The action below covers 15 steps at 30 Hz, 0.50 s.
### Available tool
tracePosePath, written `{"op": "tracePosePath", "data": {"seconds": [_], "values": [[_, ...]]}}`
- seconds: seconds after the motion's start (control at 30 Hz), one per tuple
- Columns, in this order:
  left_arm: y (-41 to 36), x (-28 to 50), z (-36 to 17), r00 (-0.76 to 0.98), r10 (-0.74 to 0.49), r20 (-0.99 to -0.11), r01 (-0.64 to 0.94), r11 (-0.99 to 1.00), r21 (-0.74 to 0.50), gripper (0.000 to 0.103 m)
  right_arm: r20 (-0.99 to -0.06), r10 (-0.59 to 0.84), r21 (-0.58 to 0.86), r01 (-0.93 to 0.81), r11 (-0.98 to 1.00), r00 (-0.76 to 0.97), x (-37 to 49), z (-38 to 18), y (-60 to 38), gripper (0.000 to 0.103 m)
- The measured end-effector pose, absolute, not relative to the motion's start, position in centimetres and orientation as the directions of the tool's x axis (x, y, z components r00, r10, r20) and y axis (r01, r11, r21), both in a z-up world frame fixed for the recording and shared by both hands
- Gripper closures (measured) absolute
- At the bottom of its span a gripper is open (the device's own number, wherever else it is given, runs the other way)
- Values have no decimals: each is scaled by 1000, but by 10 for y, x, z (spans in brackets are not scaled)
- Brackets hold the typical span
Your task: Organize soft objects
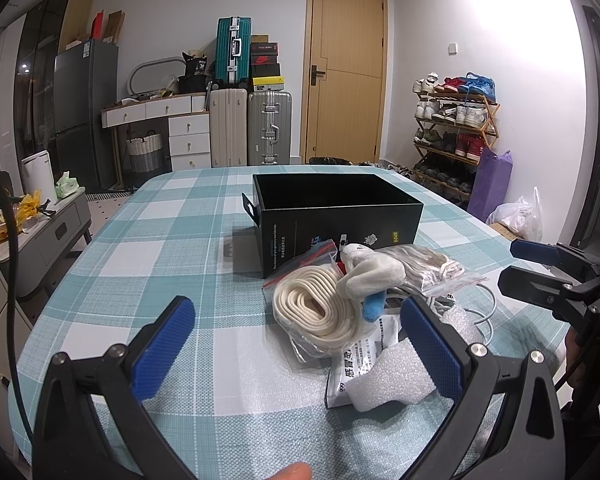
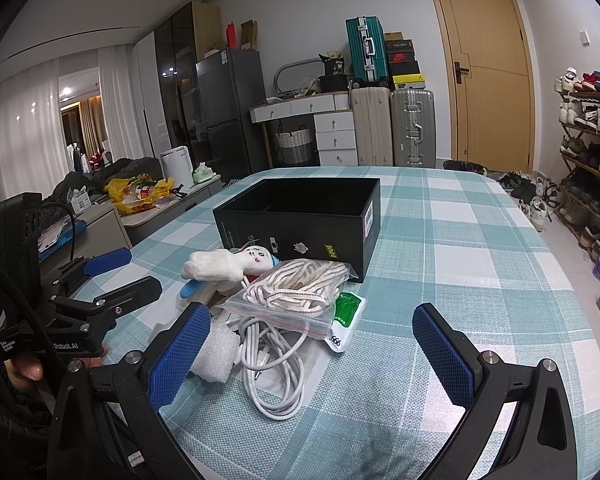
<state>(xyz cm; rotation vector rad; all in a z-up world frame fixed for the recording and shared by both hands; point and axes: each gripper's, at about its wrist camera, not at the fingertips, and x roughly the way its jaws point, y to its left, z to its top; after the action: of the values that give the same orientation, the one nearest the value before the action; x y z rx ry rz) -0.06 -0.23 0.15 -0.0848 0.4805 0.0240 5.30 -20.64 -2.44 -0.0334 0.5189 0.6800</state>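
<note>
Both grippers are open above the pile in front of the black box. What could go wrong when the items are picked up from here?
1. The white cable lies looped under the bagged rope; lifting one may drag the other.
2. The plush toy rests on top of the pile and could roll off.
3. The bags are slippery plastic, so the left hand-held gripper or right hand-held gripper may lose its hold before reaching the box.

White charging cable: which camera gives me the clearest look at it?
The right wrist view. There the white charging cable lies coiled in the open on the tablecloth, in front of the bagged rope. In the left wrist view only a thin loop shows past the foam and the pile.
</note>
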Motion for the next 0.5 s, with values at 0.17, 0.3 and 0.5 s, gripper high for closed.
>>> {"op": "tracePosePath", "data": {"seconds": [0.17,0.3,0.5], "values": [[-2,-2,4,886,3,-464,-38,997,-66,0,-469,591,135,-608,783,657,54,-22,-209,0],[-6,-3,6,883,-17,-469,-14,998,-62,0,-471,592,136,-610,781,654,57,-25,-209,0],[-15,-8,9,890,-28,-456,18,1000,-25,0,-483,597,144,-614,776,640,57,-23,-201,0]]}}
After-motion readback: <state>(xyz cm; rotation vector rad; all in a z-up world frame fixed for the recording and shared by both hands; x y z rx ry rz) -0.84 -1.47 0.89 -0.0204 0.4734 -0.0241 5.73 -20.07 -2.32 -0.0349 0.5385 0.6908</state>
